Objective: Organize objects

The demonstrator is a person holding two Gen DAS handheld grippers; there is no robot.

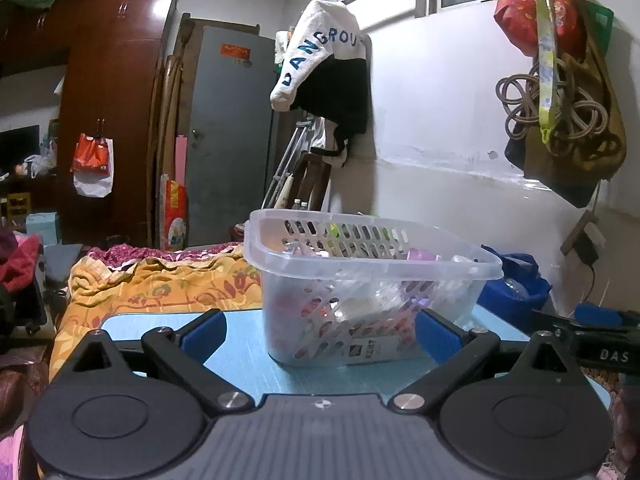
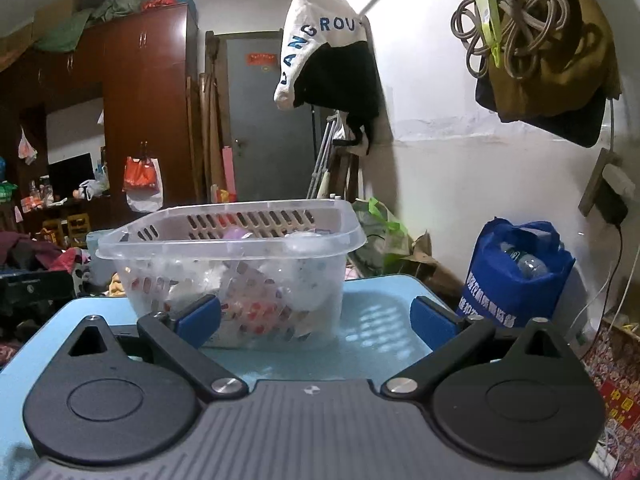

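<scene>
Both hand-held grippers stand spread wide and empty before a clear slotted plastic basket [image 1: 372, 280] on a light blue tabletop [image 1: 240, 368].

The left gripper [image 1: 320, 334] frames the basket's lower wall between its blue pads; the right gripper [image 2: 316, 320] has it just behind the left pad. Only the left view shows an orange floral blanket [image 1: 160, 288] and the other gripper's tip [image 1: 600, 320]; only the right view shows a blue bag's full front [image 2: 516, 276].

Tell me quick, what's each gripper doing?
Left gripper: open, holding nothing, basket ahead.
Right gripper: open, holding nothing.
</scene>
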